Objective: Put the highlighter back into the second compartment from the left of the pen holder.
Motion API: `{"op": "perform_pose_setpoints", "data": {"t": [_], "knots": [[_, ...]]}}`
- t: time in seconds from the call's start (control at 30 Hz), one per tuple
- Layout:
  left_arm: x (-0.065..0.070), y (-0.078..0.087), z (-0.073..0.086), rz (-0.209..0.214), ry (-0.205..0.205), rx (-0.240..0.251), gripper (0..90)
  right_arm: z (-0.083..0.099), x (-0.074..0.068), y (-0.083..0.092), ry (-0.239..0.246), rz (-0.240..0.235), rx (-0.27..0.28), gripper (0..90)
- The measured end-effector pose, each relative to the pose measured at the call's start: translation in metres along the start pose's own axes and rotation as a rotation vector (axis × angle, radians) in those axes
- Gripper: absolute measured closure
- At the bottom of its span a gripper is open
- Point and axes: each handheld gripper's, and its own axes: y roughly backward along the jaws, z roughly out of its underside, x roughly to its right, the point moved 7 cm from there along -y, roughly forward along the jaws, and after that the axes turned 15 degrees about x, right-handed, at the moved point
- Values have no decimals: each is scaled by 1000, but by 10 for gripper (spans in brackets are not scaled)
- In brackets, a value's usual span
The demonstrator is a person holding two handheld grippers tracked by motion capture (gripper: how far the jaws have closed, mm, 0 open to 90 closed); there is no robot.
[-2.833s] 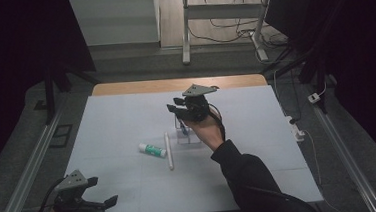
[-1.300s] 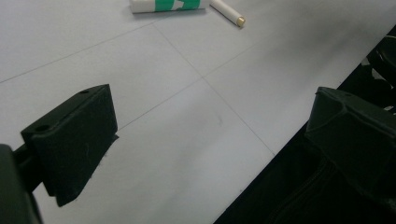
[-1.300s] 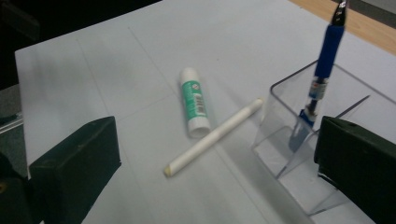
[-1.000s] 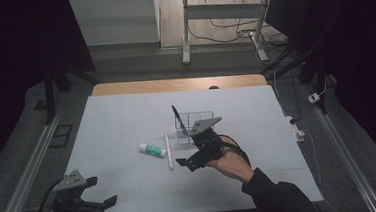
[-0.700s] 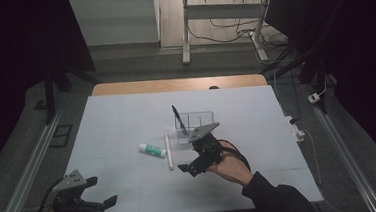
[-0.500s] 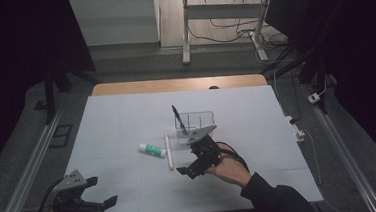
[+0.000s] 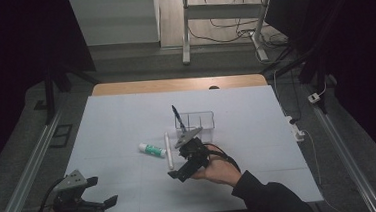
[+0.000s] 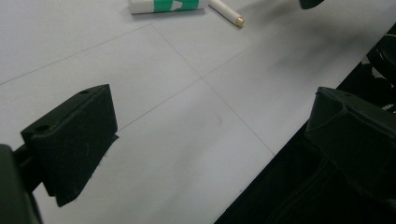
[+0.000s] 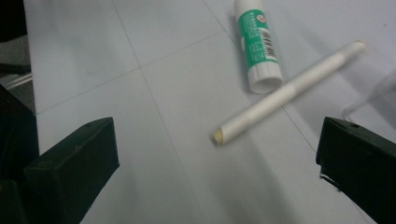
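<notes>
Matt white sheet with faint grid lines over the table (image 7: 127,120), bare wood along its far edge. Glossy plastic on the green-and-white glue stick (image 9: 259,44). Smooth matt white pen (image 9: 287,92). Clear plastic organizer (image 7: 197,121). Matt black jaws.

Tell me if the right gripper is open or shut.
Open: the right gripper has its jaws spread wide, nothing between them, the white pen lying ahead.
</notes>
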Motion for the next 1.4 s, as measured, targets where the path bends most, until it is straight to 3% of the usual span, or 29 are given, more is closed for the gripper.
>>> {"op": "perform_pose_setpoints", "data": {"t": [0.1, 0.2, 0.57, 0.93, 0.97, 1.4], "knots": [[0, 0, 0, 0, 1, -1, 20, -1, -1, -8, 33, 3, -10, 56], [0, 0, 0, -1, 1, -2, 20, 0, -2, -13, 44, -14, -28, 206], [0, -1, 1, -5, -4, -11, 24, 3, 5, -24, 56, -38, -41, 885], [1, -1, 1, -2, -6, -8, 24, 12, 2, -47, 78, -23, -84, 896], [1, -1, 0, -2, -7, -7, 24, 14, 4, -47, 92, -13, -101, 896], [1, -1, 0, -1, -8, -6, 24, 25, 22, -29, 32, 8, -125, 896]]}}
